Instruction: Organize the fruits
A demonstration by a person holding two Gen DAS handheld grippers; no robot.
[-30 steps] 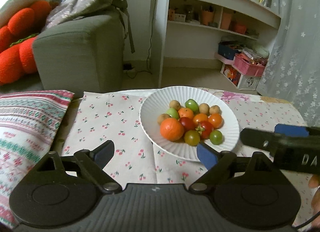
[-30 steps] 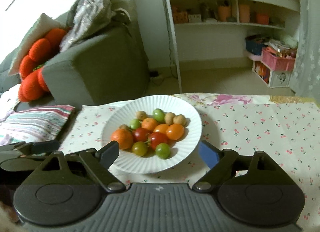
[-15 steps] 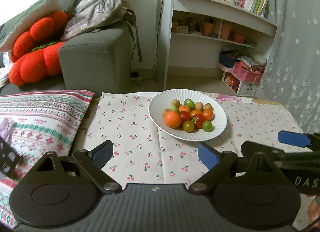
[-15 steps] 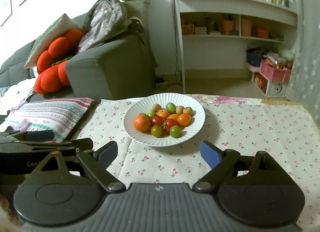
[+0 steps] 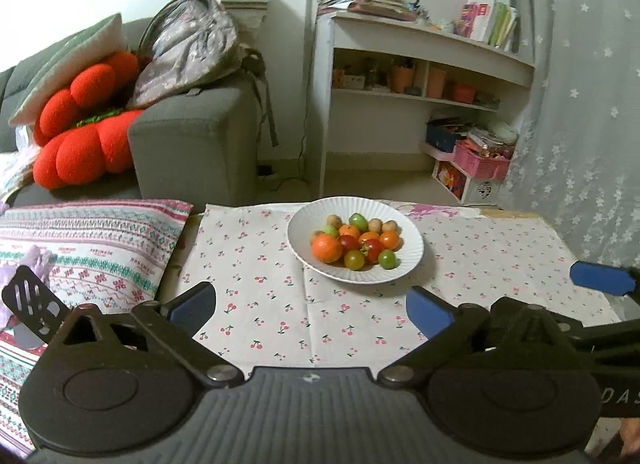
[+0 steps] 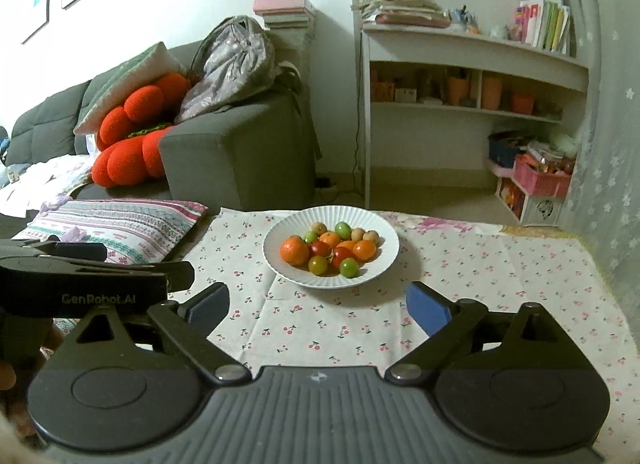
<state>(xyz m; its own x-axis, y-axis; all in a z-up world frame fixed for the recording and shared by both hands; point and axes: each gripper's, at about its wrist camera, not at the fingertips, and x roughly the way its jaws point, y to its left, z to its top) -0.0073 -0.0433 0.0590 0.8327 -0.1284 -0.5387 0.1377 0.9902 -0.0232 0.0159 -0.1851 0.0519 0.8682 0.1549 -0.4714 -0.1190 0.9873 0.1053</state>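
A white fluted plate is sitting on the desk, which is wearing a cloth printed with small cherries. On the plate, a heap of fruits is lying: 1 large orange at the near left, smaller orange, red and green rounds beside it, and pale brown ones along the far side.

The left tongs are hanging low over the near part of the cloth, jaws opening wide with nothing between them. The plate is lying ahead of them, well apart from their blue pads. The right tongs are hanging the same way, jaws opening, nothing between them, the plate straight ahead and apart. Each pair of tongs is showing at the edge of the other's view, side by side.

Bare cloth is lying open all around the plate, widest to its right. A striped cushion is lying against the desk's left edge. Beyond the far edge, a grey sofa and a white shelf unit are standing.
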